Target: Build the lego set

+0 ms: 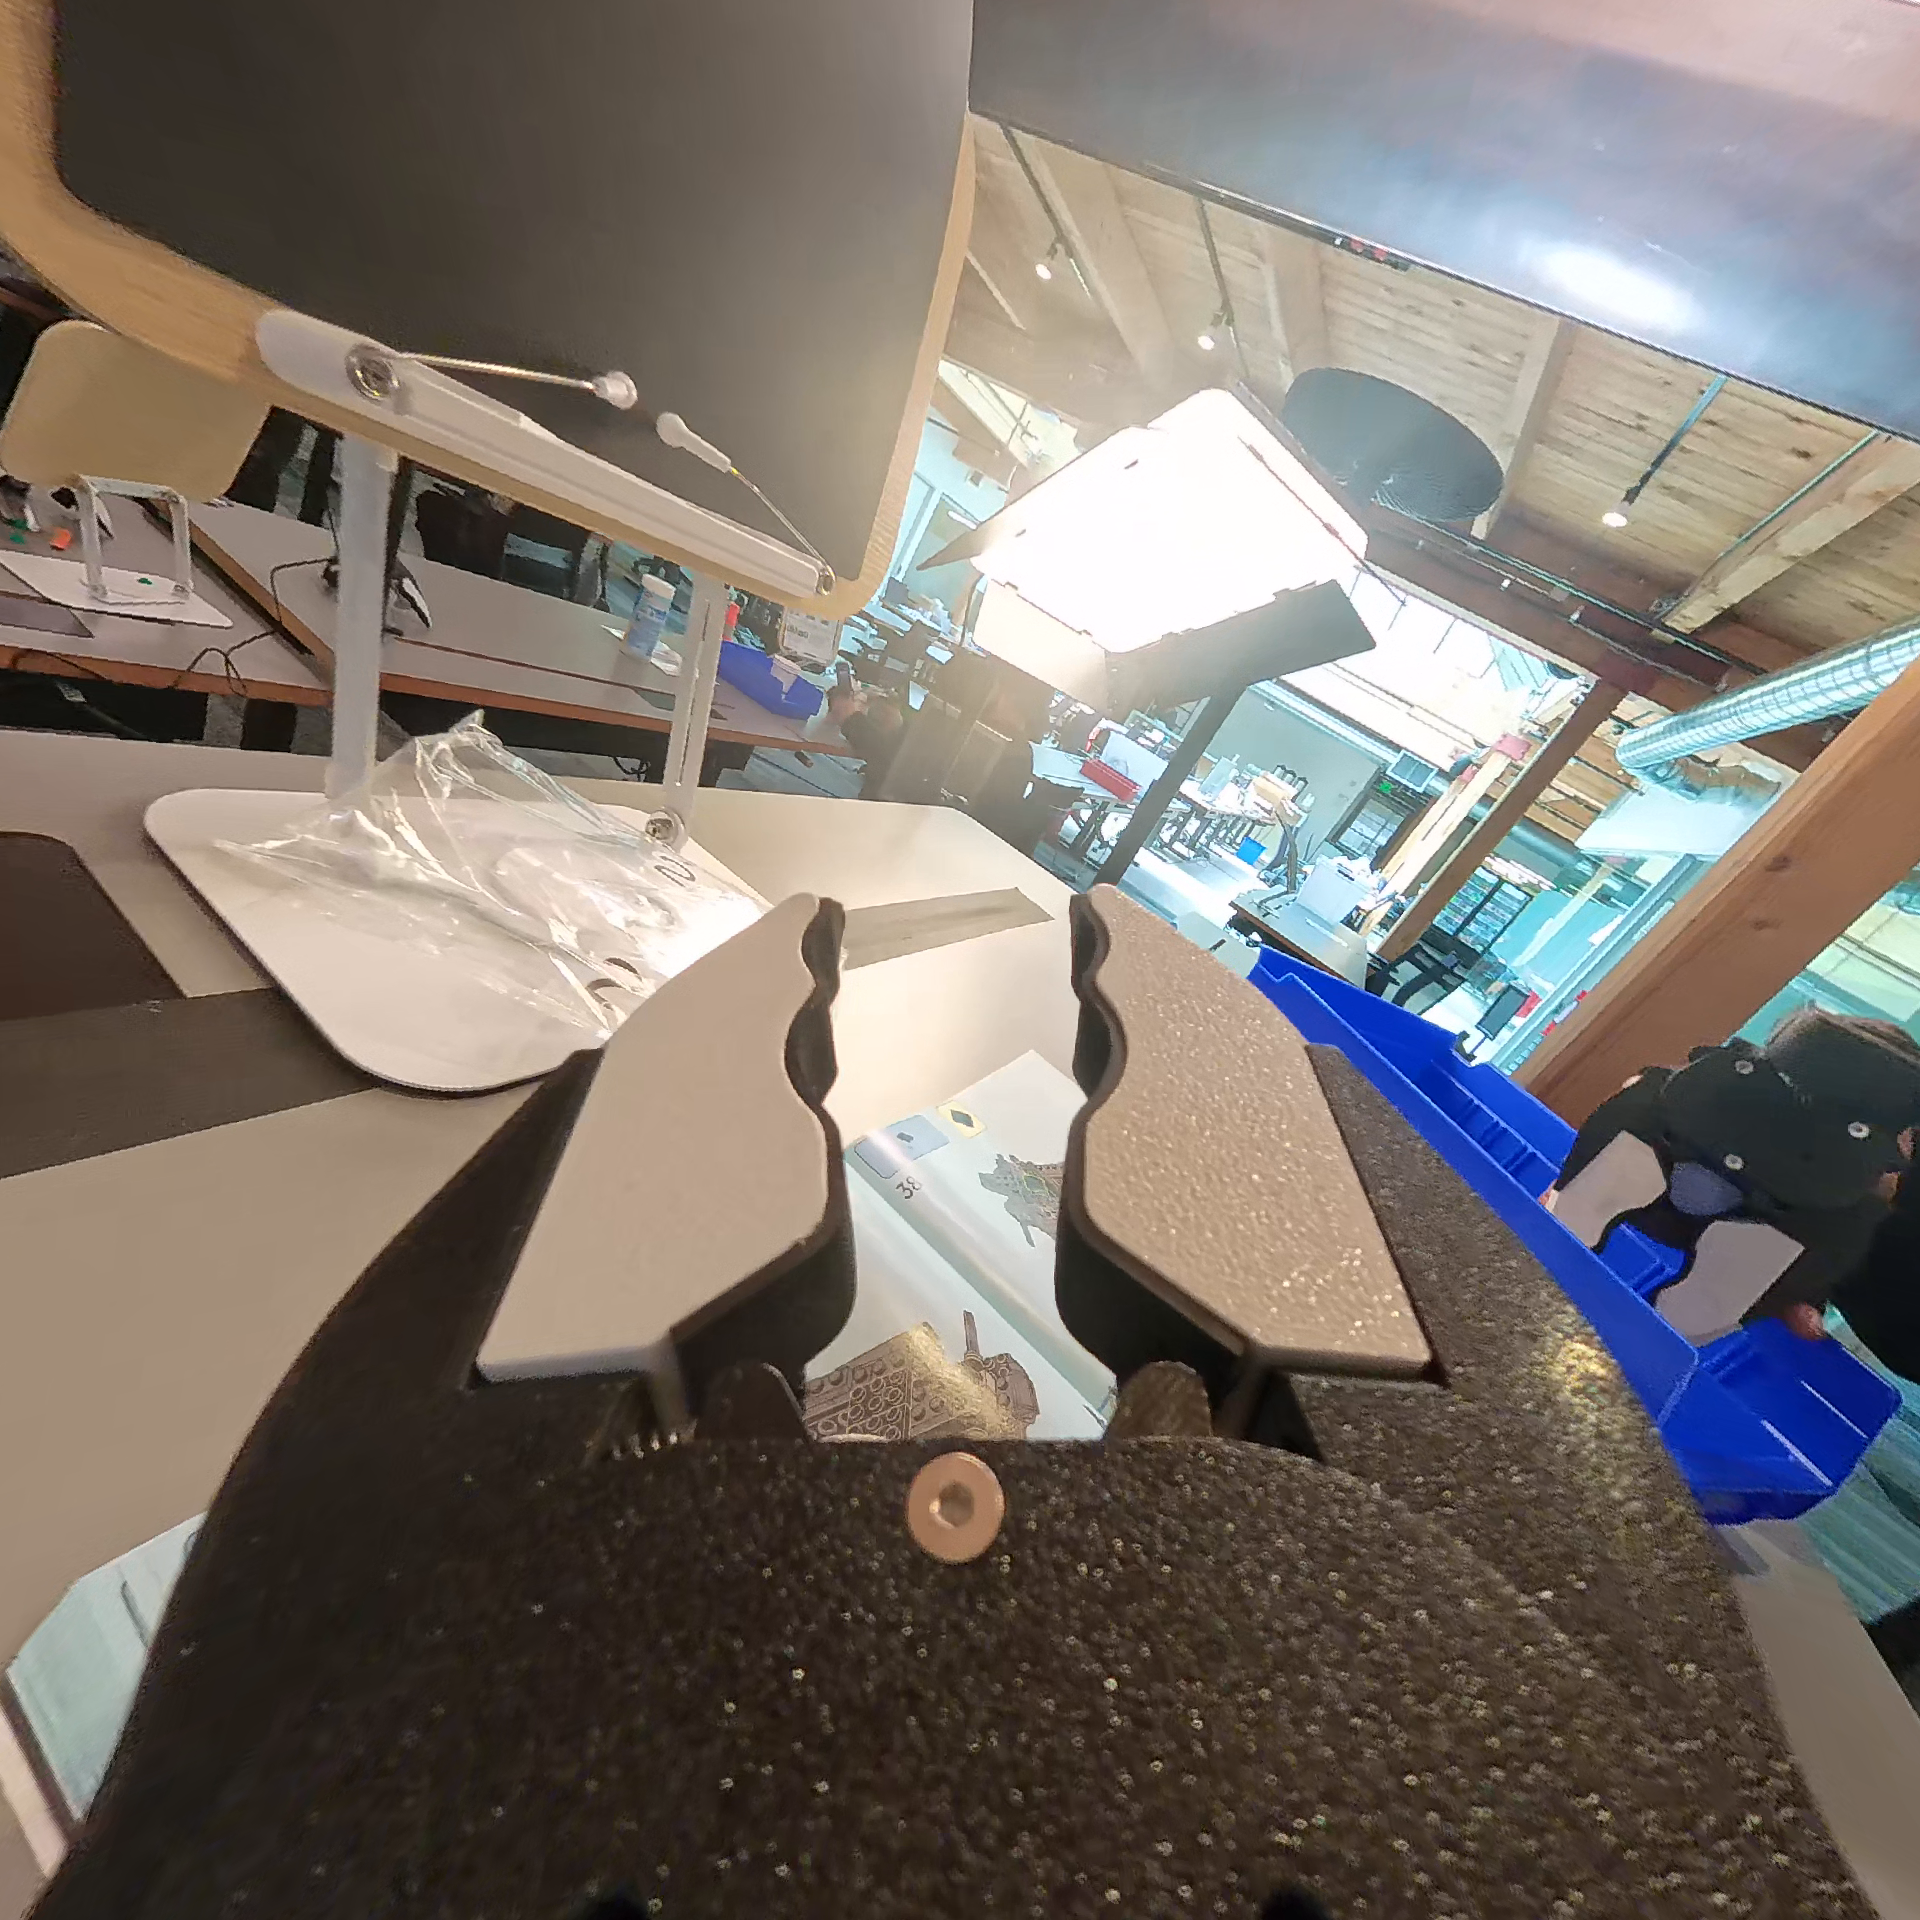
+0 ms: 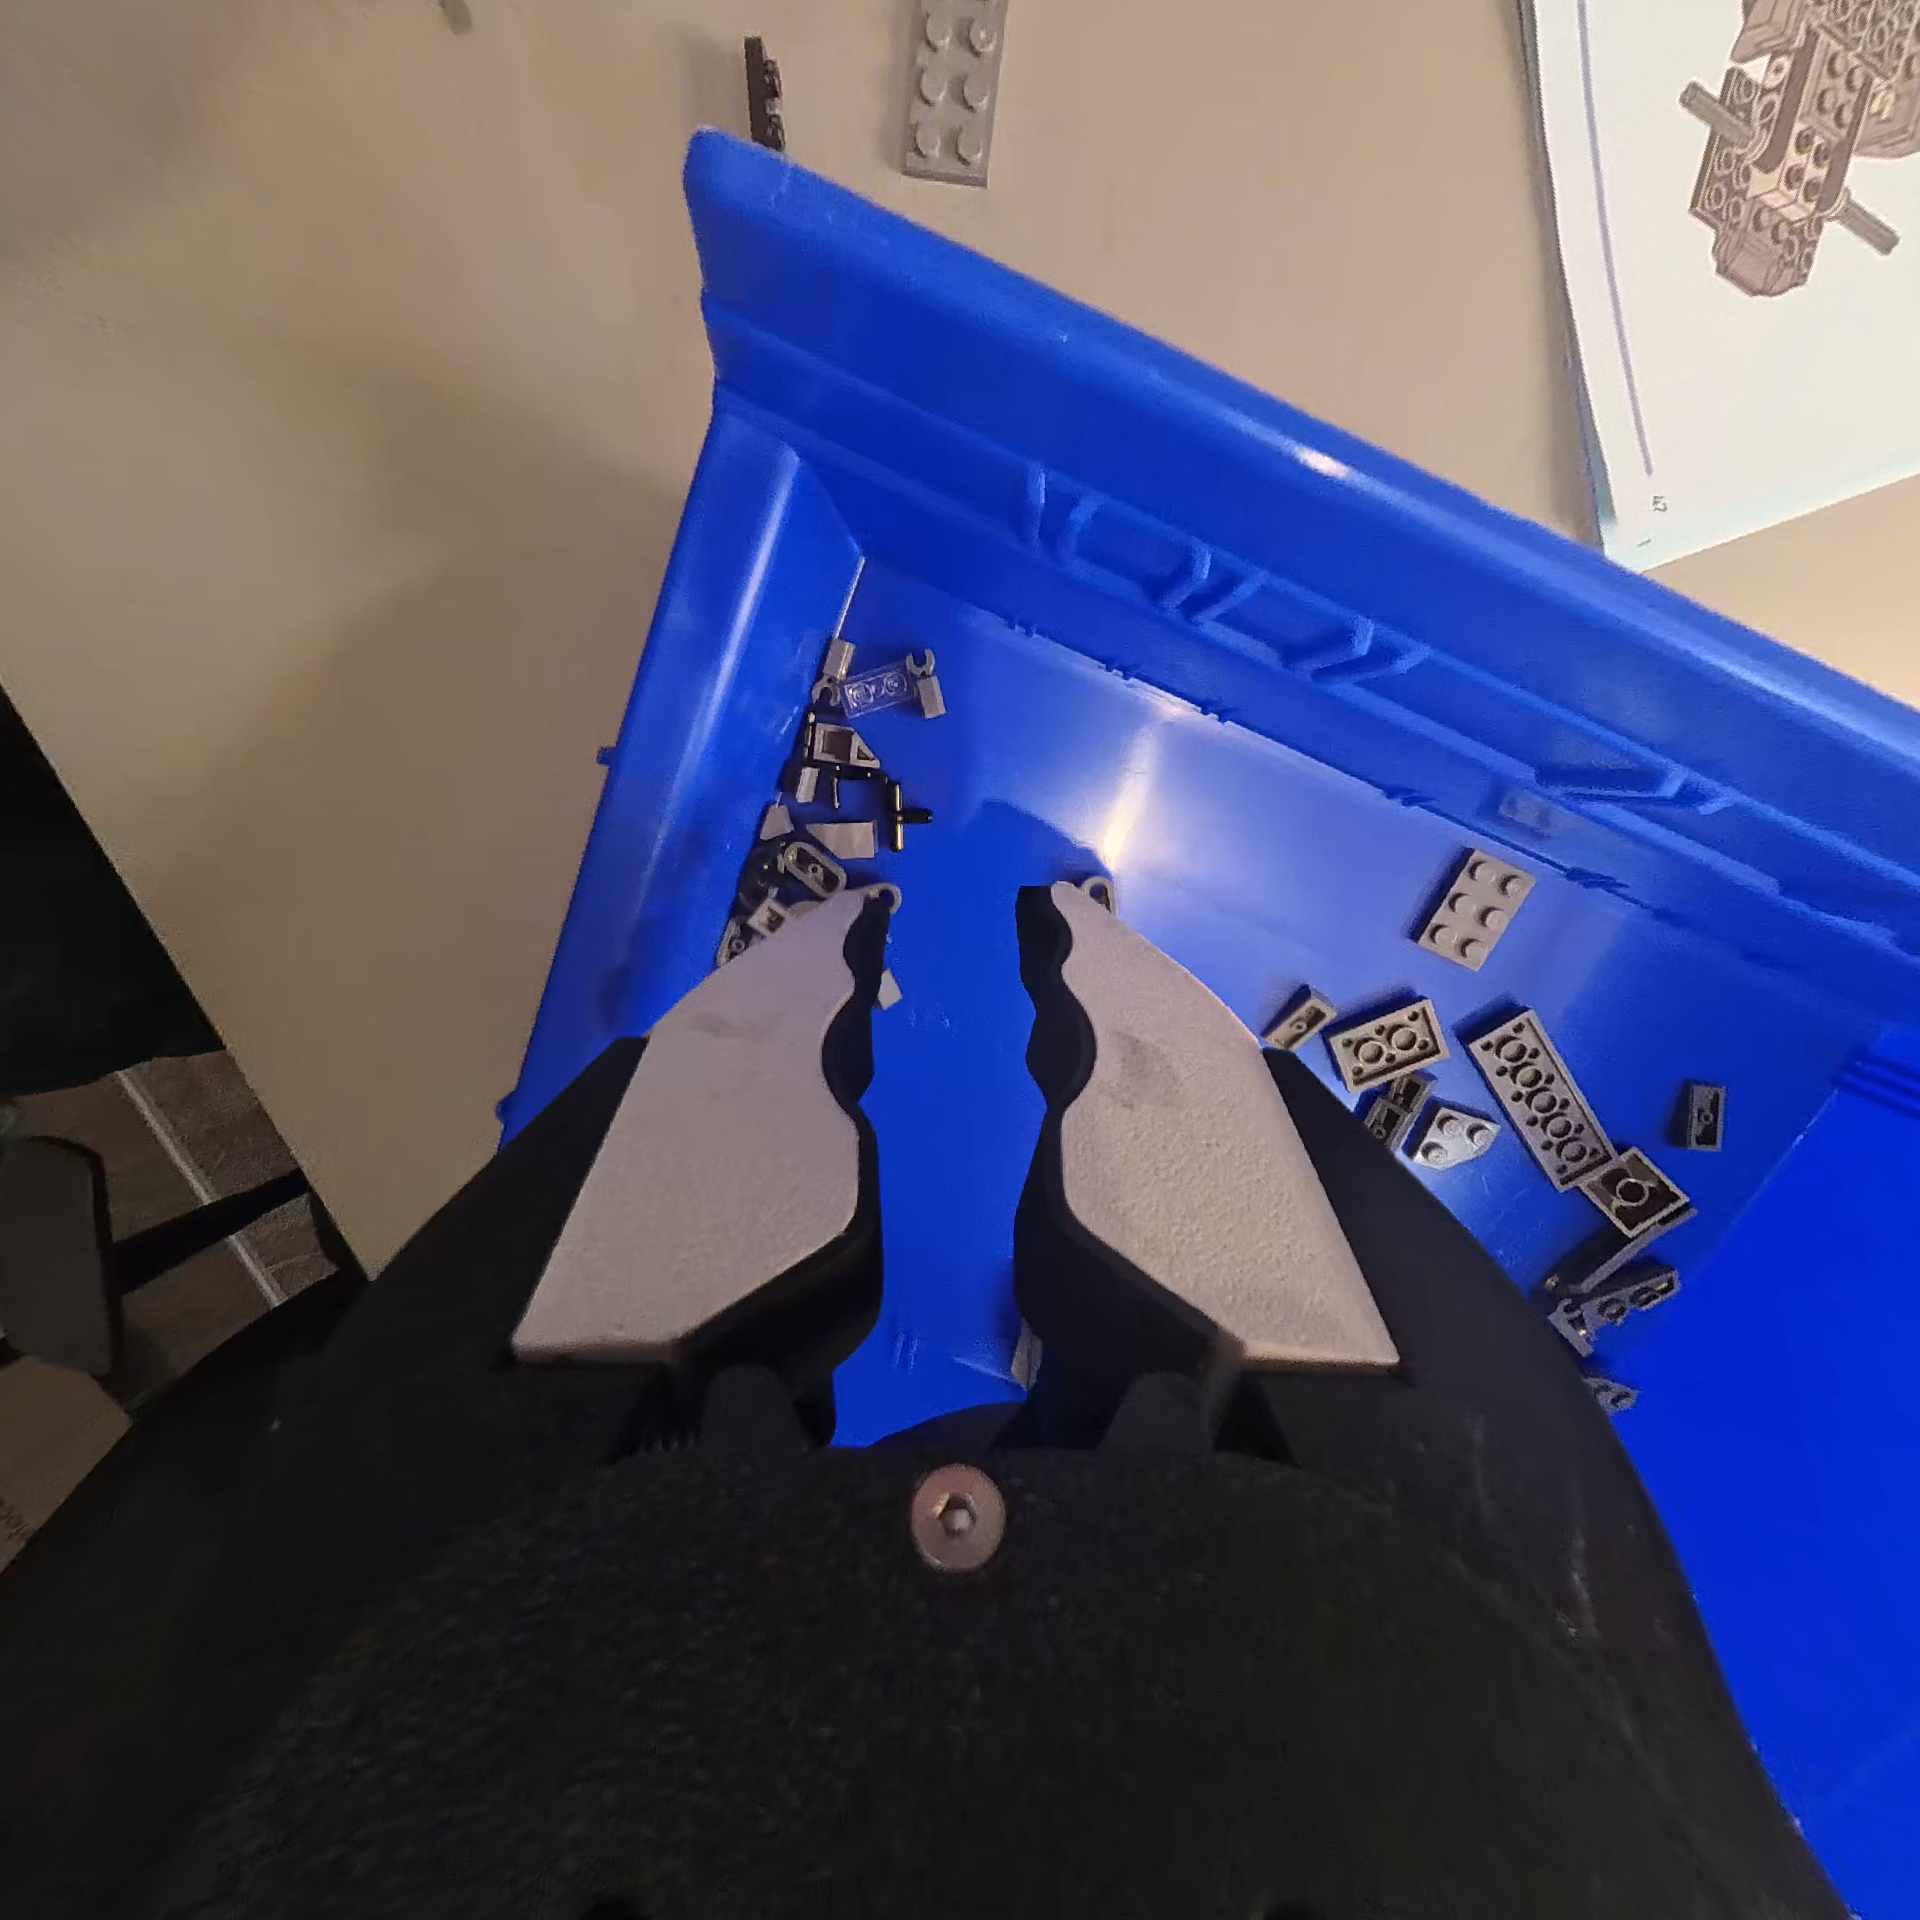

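Right wrist view, right gripper open, empty, over blue bin, booklet print seemingly unreadable.

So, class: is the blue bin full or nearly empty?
Nearly empty. The blue bin holds only scattered grey bricks, with bare blue floor showing between the open right tool's fingertips.

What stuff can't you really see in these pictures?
- Right wrist view: small grey pieces in the blue bin lie partly under the right gripper's fingers.
- Left wrist view: the instruction booklet is mostly hidden behind the left gripper.
- Left wrist view: the clear plastic bag's contents are too glary to tell.
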### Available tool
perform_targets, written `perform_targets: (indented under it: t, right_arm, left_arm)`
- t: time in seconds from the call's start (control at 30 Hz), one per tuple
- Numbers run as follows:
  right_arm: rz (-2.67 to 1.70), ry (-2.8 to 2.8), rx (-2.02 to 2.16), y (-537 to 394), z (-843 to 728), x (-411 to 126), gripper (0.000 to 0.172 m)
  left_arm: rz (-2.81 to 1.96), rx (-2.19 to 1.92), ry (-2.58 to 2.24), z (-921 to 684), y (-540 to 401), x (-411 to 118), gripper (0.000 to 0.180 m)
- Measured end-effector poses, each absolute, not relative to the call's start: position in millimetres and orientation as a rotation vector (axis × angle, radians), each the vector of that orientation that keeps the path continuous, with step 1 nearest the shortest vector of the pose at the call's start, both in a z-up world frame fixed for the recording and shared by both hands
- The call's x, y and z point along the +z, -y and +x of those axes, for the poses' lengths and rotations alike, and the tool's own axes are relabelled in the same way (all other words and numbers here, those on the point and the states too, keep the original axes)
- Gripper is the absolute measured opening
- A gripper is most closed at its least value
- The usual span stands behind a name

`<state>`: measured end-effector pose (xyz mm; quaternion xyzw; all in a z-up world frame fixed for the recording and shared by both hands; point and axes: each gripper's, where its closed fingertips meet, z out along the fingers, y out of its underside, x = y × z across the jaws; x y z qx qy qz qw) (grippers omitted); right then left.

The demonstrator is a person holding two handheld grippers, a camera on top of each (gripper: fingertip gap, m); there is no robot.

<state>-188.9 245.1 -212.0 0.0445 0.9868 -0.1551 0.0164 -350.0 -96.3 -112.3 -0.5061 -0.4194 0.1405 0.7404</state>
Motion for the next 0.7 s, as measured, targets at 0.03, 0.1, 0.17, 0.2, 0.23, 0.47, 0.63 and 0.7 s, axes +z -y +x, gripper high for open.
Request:
perform_targets:
  t: [0.03, 0.1, 0.17, 0.2, 0.23, 0.47, 0.63, 0.7]
  right_arm:
    - [0.142, -3.068, -0.48, -244, -189, -214, 0.026]
    - [0.157, -3.067, -0.473, -243, -188, -217, 0.026]
    - [0.183, -3.062, -0.47, -242, -188, -221, 0.026]
    - [0.195, -3.059, -0.467, -242, -187, -223, 0.026]
    - [0.205, -3.057, -0.464, -241, -187, -224, 0.025]
    - [0.269, -3.058, -0.441, -240, -191, -233, 0.025]
    - [0.29, -3.06, -0.442, -237, -192, -233, 0.025]
    - [0.295, -3.061, -0.443, -235, -191, -233, 0.025]
  left_arm:
    - [-1.101, 0.317, 0.923, -350, 99, -111, 0.043]
    - [-1.081, 0.333, 0.93, -350, 105, -109, 0.043]
    - [-1.062, 0.346, 0.935, -350, 110, -106, 0.043]
    - [-1.054, 0.352, 0.937, -350, 112, -105, 0.043]
    - [-1.048, 0.357, 0.937, -349, 115, -104, 0.043]
    - [-1.014, 0.364, 0.944, -349, 124, -101, 0.043]
    - [-0.999, 0.362, 0.941, -349, 127, -99, 0.043]
    - [-0.994, 0.36, 0.94, -348, 128, -98, 0.043]
